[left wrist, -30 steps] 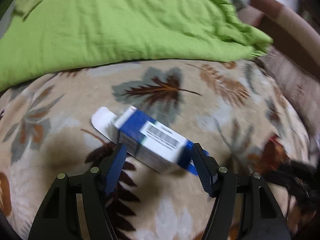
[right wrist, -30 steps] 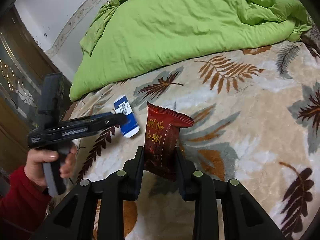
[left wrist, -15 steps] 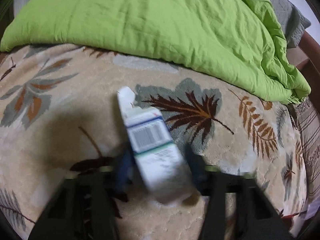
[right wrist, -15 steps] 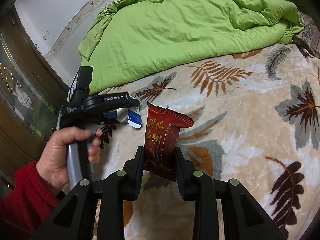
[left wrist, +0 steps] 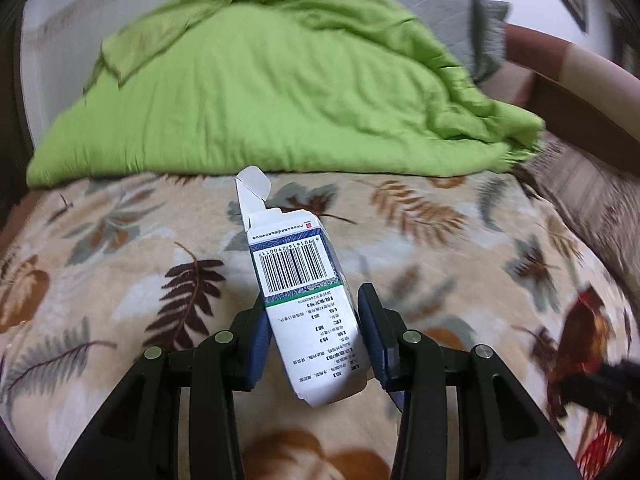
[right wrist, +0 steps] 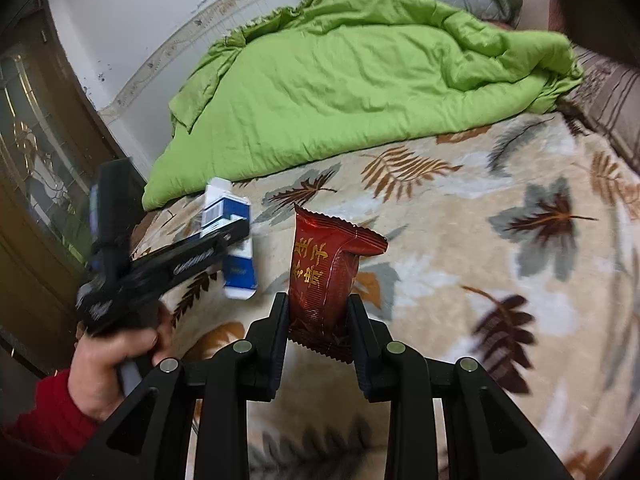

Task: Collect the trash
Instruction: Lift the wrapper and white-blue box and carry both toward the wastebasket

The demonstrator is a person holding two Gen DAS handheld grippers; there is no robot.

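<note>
Left wrist view: leaf-patterned blanket (left wrist: 460, 264) spread across the bed, beige with brown and grey leaves. Green quilt (left wrist: 260, 92) heaped along the far edge of the blanket, grey pillow (left wrist: 452, 4) behind its right end. Brown curved bed frame (left wrist: 580, 76) at the far right corner. Lifted clear of the blanket, a white and blue box (left wrist: 304, 300) with barcode facing up, one end flap open and pointing toward the quilt, the box tilted a little to the left. Pinched across its lower half by the left gripper (left wrist: 310, 330), one blue pad on each long side.

Right wrist view: same blanket (right wrist: 480, 240) and quilt (right wrist: 360, 80), white wall (right wrist: 160, 12) and a brown glazed door (right wrist: 36, 168) at the left. Left gripper (right wrist: 236, 236) seen from the side, gripped by a hand (right wrist: 108, 364) in a red sleeve (right wrist: 44, 428), holding the box (right wrist: 232, 236) above the blanket's left edge. Red snack wrapper (right wrist: 326, 276) with gold characters standing upright, held above the blanket, its lower part clamped between the black fingers (right wrist: 276, 332) of the right gripper (right wrist: 318, 320), crimped bottom edge hanging below them.
</note>
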